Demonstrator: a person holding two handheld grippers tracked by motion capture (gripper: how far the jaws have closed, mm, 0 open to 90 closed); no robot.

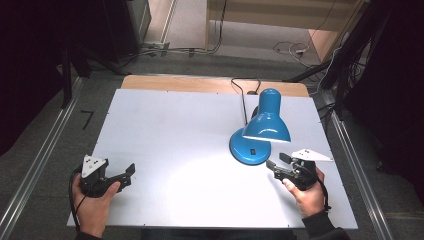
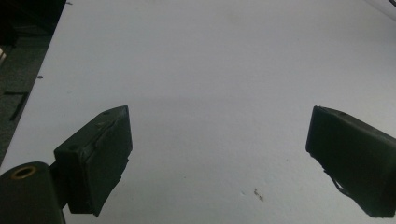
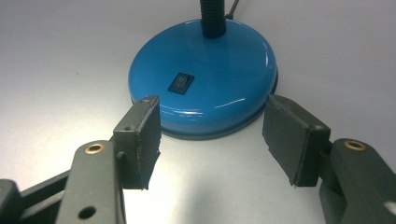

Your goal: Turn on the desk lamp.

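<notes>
A blue desk lamp stands on the white table (image 1: 175, 130) at the right. Its round base (image 1: 249, 146) carries a black rocker switch (image 1: 253, 150), and its shade (image 1: 267, 122) tilts down over the base. My right gripper (image 1: 276, 160) sits just right of the base, pointing at it, open with nothing between the fingers. In the right gripper view the base (image 3: 205, 70) and switch (image 3: 180, 83) lie just beyond the right gripper (image 3: 212, 112). My left gripper (image 1: 129, 174) rests near the front left, open. In the left gripper view the left gripper (image 2: 219, 116) faces bare table.
The lamp's black cord (image 1: 242, 92) runs from the base to the table's far edge, where a wooden strip (image 1: 200, 82) shows. Metal rails (image 1: 35, 165) flank the table on both sides. Cables (image 1: 290, 49) lie on the floor beyond.
</notes>
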